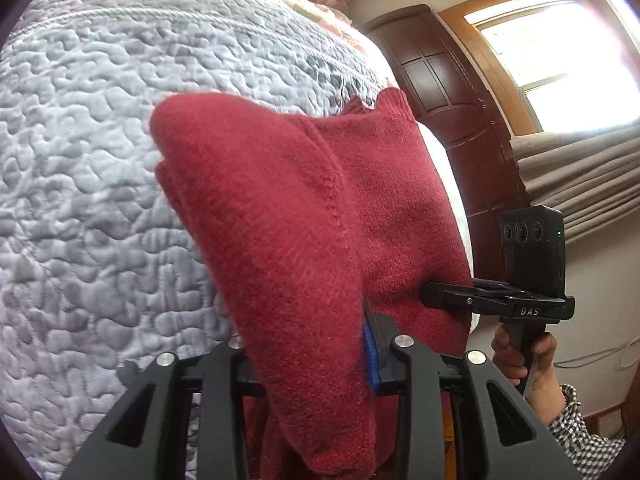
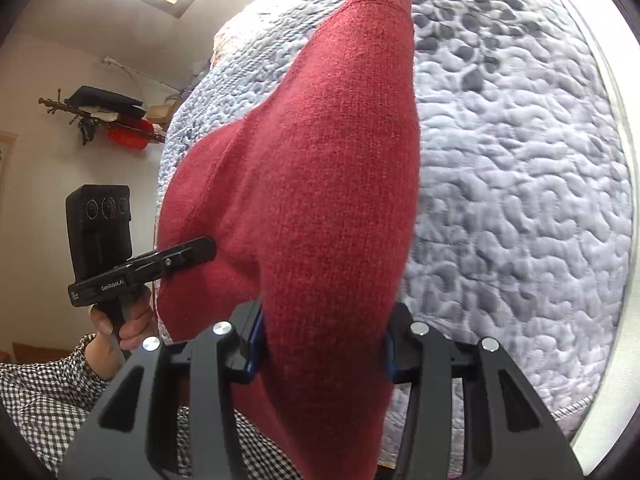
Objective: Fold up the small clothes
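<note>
Both grippers clamp red sweater (image 1: pixel 280 208) edge; quilt (image 1: pixel 80 160) beyond.

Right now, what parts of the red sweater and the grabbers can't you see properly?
- Left gripper in the left wrist view: red knitted sweater drapes over its fingertips; only a blue pad edge shows.
- Right gripper in the right wrist view: fabric fills the gap, hiding the pads' contact.
- Sweater's lower part: cut off by the bottom edge in both views.
- Sweater's whole shape and fold state: too close, bunched.
- Grey quilted bedspread beneath the sweater: covered.
</note>
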Available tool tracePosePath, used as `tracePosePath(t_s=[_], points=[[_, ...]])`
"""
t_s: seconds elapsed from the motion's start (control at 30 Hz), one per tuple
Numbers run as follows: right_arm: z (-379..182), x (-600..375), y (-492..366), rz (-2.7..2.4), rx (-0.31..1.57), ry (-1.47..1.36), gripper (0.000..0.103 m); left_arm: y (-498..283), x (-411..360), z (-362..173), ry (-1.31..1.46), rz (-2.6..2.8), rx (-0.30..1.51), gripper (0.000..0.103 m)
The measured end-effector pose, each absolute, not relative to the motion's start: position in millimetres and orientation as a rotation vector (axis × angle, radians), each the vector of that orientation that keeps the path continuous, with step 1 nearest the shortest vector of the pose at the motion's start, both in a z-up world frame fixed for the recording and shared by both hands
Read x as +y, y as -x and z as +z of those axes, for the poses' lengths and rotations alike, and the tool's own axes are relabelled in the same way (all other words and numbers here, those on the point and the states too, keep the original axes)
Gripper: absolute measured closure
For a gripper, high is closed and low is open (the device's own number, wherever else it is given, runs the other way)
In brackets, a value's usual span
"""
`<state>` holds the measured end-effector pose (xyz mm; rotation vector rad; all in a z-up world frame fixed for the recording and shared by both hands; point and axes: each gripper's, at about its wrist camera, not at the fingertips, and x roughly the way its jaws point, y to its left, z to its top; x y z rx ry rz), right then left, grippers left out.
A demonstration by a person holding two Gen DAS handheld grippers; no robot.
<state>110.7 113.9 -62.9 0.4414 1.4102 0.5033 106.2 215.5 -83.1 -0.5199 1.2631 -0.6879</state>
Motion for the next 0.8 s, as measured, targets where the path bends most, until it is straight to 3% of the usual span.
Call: tracePosePath(t_s=[0.33,0.43,0.5,0.57,0.67,0.8], points=[[-136.8,60.0,-111.3,0.522,1.486,-0.460,0.056,-77.9,155.1,-118.8,0.419,-0.538,1.228,0.066],[-148.6,56.2,-112.1,0.545,1.488,-0.433,0.052,-77.9,158.9,-129.3,0.404,-0.494,1.227,0.059],[-152.2,63.6,-114.6,0.547,1.490,-0.423,0.049,-78.7,158.9,-135.1,0.406,-0.459,1.227,0.049],[-155.4,63.6,-110.0,0.549,1.485,-0.430,0.044,-77.2,162.5,-139.8,0.415,-0.422,1.231,0.032],[-153.9,56.6,-106.4,0.534,1.478,-0.431,0.028,-73.1,167.2,-138.5,0.438,-0.401,1.241,0.029],[-139.7,39.1,-83.7,0.552,1.449,-0.406,0.024,-52.9,172.1,-117.0,0.366,-0.367,1.221,0.029]])
